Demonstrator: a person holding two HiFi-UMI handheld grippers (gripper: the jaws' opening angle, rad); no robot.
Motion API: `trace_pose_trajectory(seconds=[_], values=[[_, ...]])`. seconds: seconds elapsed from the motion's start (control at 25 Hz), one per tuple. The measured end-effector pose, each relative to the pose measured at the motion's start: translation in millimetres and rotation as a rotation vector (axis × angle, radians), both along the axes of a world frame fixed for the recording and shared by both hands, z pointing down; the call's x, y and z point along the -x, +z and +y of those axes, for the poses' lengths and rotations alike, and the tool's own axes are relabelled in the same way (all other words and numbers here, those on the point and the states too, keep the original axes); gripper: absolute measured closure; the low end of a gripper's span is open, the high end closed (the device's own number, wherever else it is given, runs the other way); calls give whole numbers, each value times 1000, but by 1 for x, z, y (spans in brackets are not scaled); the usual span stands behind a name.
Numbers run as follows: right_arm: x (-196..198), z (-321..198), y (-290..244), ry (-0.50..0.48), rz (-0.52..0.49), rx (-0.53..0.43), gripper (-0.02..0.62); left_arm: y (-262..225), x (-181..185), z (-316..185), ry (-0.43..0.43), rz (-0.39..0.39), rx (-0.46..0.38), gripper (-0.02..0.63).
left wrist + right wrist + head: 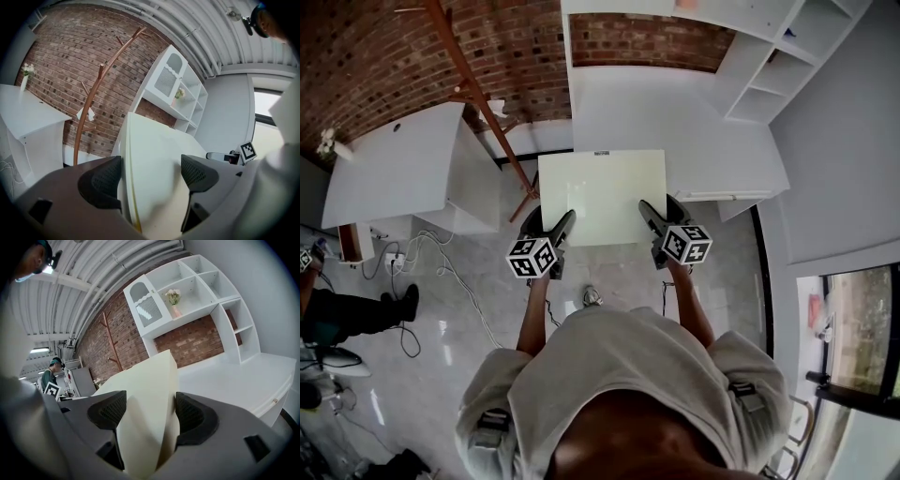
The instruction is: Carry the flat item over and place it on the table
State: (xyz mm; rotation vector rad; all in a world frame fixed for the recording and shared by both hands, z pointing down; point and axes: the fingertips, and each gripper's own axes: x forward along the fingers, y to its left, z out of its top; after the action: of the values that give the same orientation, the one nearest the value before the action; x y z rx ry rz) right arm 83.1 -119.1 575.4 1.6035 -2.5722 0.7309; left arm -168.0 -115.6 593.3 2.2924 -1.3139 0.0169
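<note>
A cream flat board (602, 195) hangs level in front of me, held at its near edge by both grippers. My left gripper (565, 221) is shut on the near left corner, and my right gripper (646, 208) is shut on the near right corner. The board's far edge reaches the front of the white table (675, 122). In the left gripper view the board (154, 159) runs between the jaws of the left gripper (150, 176). In the right gripper view the board (152, 394) fills the gap in the right gripper (145, 413), with the table (234, 380) beyond it.
A white desk (394, 173) stands at the left, with a wooden coat rack (478, 94) between it and the table. A white shelf unit (787, 47) sits on the table's far right. Cables (422, 253) lie on the floor at left, near a person's legs (347, 309).
</note>
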Motion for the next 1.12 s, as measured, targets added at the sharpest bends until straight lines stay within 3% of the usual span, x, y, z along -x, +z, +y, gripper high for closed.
trace_pose_trajectory(seconds=[0.4, 1.12], values=[[17, -48, -3, 48, 6, -13, 250, -2, 16, -60, 55, -1, -7, 199], [17, -51, 33, 39, 8, 51, 256, 35, 17, -59, 47, -17, 82, 199]])
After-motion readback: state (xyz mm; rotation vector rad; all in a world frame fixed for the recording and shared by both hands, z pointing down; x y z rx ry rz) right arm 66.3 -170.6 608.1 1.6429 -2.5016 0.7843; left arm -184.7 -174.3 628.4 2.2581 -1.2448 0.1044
